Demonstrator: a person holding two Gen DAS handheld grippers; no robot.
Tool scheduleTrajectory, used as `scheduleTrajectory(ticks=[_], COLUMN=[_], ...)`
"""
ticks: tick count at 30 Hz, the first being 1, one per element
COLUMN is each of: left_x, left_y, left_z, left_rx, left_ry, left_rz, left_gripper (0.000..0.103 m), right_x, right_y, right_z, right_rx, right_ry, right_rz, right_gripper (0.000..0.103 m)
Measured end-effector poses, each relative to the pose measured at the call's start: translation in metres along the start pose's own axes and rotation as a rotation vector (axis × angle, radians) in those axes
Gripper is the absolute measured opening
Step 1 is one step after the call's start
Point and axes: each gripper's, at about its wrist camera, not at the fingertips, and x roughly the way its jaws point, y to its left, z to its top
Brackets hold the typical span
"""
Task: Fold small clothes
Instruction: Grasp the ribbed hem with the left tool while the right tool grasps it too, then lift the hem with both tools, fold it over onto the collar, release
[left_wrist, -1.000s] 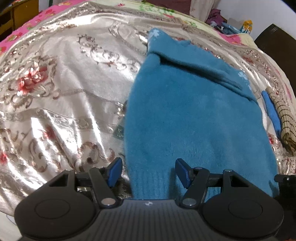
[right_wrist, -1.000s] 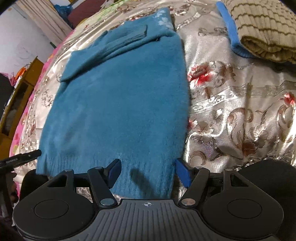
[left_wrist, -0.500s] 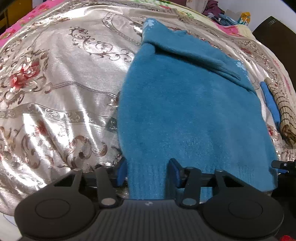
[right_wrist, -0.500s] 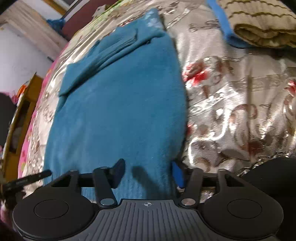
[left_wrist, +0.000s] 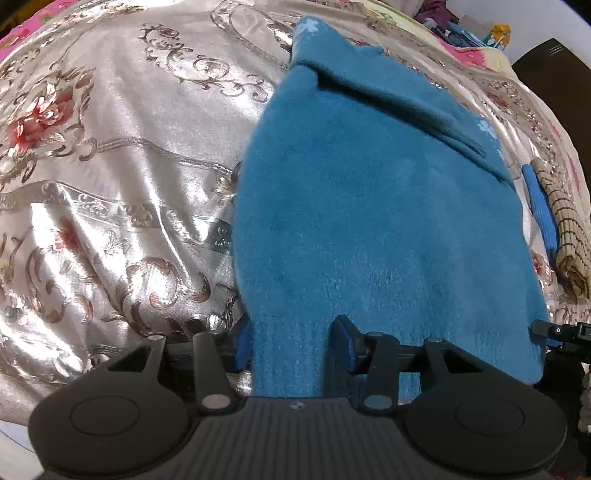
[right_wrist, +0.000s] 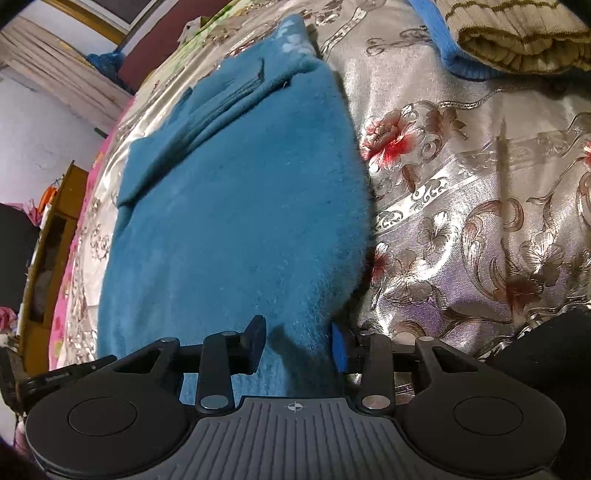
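Note:
A fuzzy teal-blue sweater lies flat on a shiny floral bedspread, its sleeves folded across the far end. My left gripper is shut on the left corner of the near hem, blue pads pressing the ribbed edge from both sides. In the right wrist view the same sweater runs away from me. My right gripper sits at the right hem corner; its jaws are closing with the fabric bunched between the pads.
A folded tan striped garment with a blue piece beside it lies to the right of the sweater, also seen as the tan garment. A wooden cabinet stands past the bed's left edge. Bedspread spreads right.
Both grippers went from wide open over the hem to closed down on its two corners. The sweater's near edge has bunched slightly between the pads.

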Motion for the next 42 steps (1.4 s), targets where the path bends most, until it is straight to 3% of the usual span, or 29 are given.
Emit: scheduleTrajectory(ticks=[3,6,10,21,26,29,34,37,42], left_x=[-0.005,-0.015,-0.025,0.002,0.003,-0.004,-0.013,-0.018,-0.017], left_y=[-0.001,0.001,0.005,0.008,0.0,-0.002,0.008,0.009,0.003], left_z=[-0.003,-0.004,-0.002,0.005,0.006,0.007,0.029,0.061,0.134], left_rx=[0.005,-0.018,-0.048,-0.065,-0.01,-0.014,-0.149,-0.192,-0.208], left_ry=[-0.019,-0.053,-0.08,-0.007,-0.008,-0.029,-0.094,-0.161,-0.279], left_rz=[-0.008,-0.031,-0.092,-0.057,-0.061,-0.116,-0.282,-0.369,-0.45], left_gripper=[0.031,0.02,0.019,0.023,0.02,0.018,0.016,0.016,0.016], right_x=[-0.002,-0.007,-0.014,0.007,0.006,0.0,-0.012,-0.018,-0.013], right_y=[-0.002,-0.004,-0.005,-0.003,-0.002,-0.005,-0.006,0.007,0.029], right_z=[-0.002,-0.002,-0.003,0.0,0.0,0.002,0.019,0.047,0.117], right_rx=[0.012,0.028,0.045,0.048,0.043,0.087,0.213,0.228,0.212], right_ry=[0.0,-0.009,-0.032,0.03,0.027,0.003,-0.079,-0.163,-0.29], right_rz=[0.023,0.043,0.086,0.052,0.095,0.162,0.349,0.428,0.503], right_gripper=[0.024,0.021,0.02,0.028,0.022,0.02,0.019,0.019,0.018])
